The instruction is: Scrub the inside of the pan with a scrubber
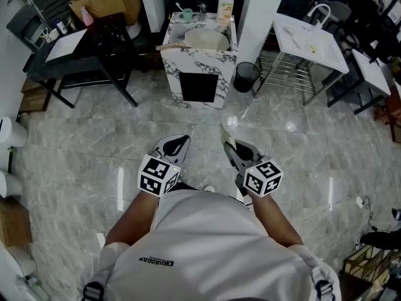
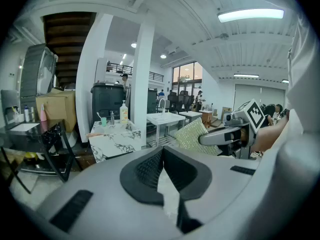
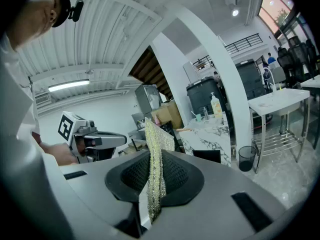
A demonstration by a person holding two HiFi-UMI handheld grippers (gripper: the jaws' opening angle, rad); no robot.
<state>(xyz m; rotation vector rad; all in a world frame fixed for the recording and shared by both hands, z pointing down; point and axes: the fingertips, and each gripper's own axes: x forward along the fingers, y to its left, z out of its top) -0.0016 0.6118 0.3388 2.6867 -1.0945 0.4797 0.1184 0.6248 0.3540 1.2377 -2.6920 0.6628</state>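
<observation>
The pale round pan [image 1: 207,39] with a wooden handle lies on the marble stand [image 1: 199,64], well ahead of me across the floor. My right gripper [image 1: 233,148] is shut on a glittery yellow-green scrubber [image 1: 228,137]. The scrubber [image 3: 156,154] stands on edge between the pads, sticking up past the jaws. From the left gripper view the same scrubber [image 2: 192,134] shows as a flat square. My left gripper [image 1: 178,144] is shut with nothing in it, level with the right gripper and a hand's width to its left.
A soap bottle [image 1: 225,6] and a green cup [image 1: 187,14] stand at the back of the marble stand. A black bin [image 1: 246,77] sits right of it. A black table [image 1: 81,52] is at the left and a white folding table [image 1: 310,42] at the right.
</observation>
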